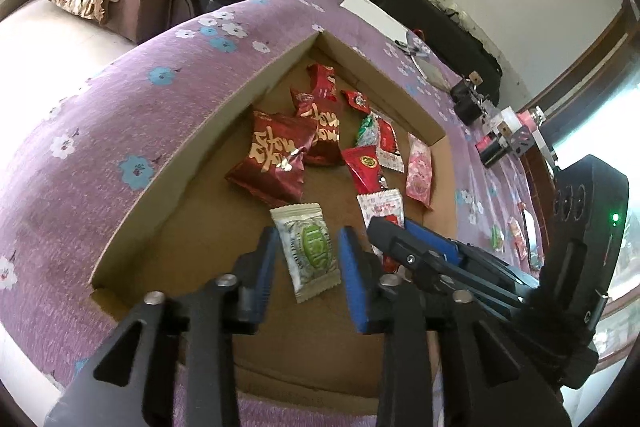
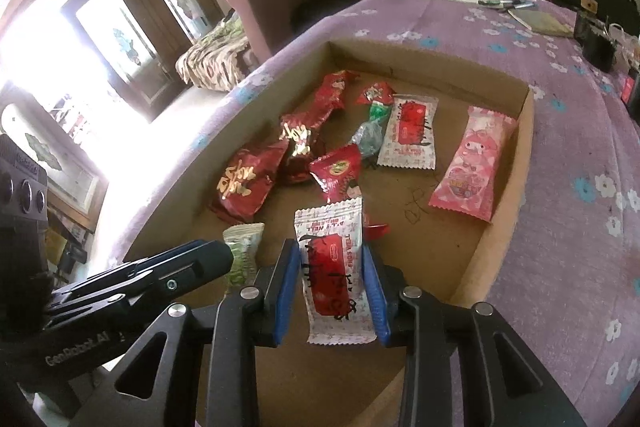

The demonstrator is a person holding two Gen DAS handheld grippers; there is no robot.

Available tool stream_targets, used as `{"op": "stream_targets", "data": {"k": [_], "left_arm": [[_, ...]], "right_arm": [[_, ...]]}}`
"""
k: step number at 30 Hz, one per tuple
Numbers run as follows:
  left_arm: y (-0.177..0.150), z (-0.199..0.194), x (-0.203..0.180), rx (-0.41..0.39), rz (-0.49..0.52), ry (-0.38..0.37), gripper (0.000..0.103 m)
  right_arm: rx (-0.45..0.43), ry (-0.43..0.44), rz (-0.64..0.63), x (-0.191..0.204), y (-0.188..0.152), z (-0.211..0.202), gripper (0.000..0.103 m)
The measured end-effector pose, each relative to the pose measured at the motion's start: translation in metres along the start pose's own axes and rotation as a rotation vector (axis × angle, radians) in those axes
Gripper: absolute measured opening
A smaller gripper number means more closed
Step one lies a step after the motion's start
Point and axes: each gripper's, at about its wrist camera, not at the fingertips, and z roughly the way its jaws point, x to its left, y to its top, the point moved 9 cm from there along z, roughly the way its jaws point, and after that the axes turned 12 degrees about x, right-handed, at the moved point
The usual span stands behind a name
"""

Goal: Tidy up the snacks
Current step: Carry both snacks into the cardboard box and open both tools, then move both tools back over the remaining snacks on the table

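Green-and-white snack packet [image 1: 310, 251] lies flat on cardboard tray [image 1: 188, 223] floor, between left gripper [image 1: 309, 267] pads, untouched; jaws part-open. White-and-red packet [image 2: 332, 267] likewise between right gripper [image 2: 332, 291] pads, contact unclear. Bare floor nearside; tray walls close.

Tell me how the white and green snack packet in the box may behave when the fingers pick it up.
The white and green packet looks like thin crimped foil, so it probably weighs little and may bend or crinkle. Lying flat on the cardboard box, it should not roll, but its glossy wrapper could slip.
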Motion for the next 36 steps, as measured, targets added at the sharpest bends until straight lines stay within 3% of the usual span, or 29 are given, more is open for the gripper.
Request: {"op": "stream_targets", "data": {"k": [14, 22, 36], "left_arm": [[-0.016, -0.019, -0.028, -0.032, 0.050, 0.028, 0.035], [-0.038, -0.029, -0.079, -0.073, 0.221, 0.127, 0.035], [-0.086, 0.001, -0.158, 0.016, 0.446, 0.178, 0.035]], "right_arm": [[-0.142, -0.026, 0.004, -0.015, -0.018, -0.061, 0.040], [-0.210, -0.049, 0.110, -0.074, -0.046, -0.100, 0.048], [-0.273, -0.097, 0.302, -0.173, -0.104, -0.145, 0.048]]}}
